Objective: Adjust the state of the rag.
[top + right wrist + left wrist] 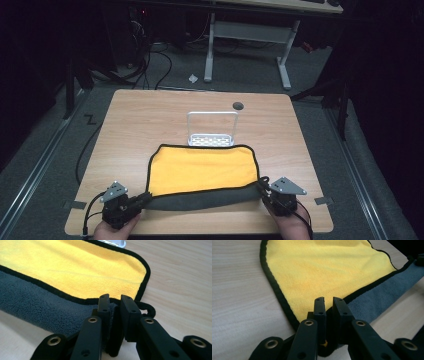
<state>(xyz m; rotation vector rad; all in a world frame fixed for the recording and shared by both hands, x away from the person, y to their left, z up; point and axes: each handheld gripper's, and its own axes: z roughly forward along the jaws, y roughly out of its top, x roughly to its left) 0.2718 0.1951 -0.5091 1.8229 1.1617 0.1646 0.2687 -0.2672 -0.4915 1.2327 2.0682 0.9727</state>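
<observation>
A yellow cloth (200,167) with black trim lies on the wooden table (145,115), its near edge turned over so the grey underside (200,201) faces up. My left gripper (145,198) is shut on the cloth's near left corner; in the left gripper view the gripper (328,300) has its jaws nearly together, with the cloth (324,270) running in between them. At the near right corner my right gripper (262,186) is shut on the cloth too. In the right gripper view that gripper (115,298) pinches the grey and black edge of the cloth (75,267).
A small metal rack (212,129) stands upright just beyond the cloth's far edge. A dark round hole (238,105) sits in the tabletop behind it. Beyond the table are a carpeted floor, cables and a white desk frame (247,47).
</observation>
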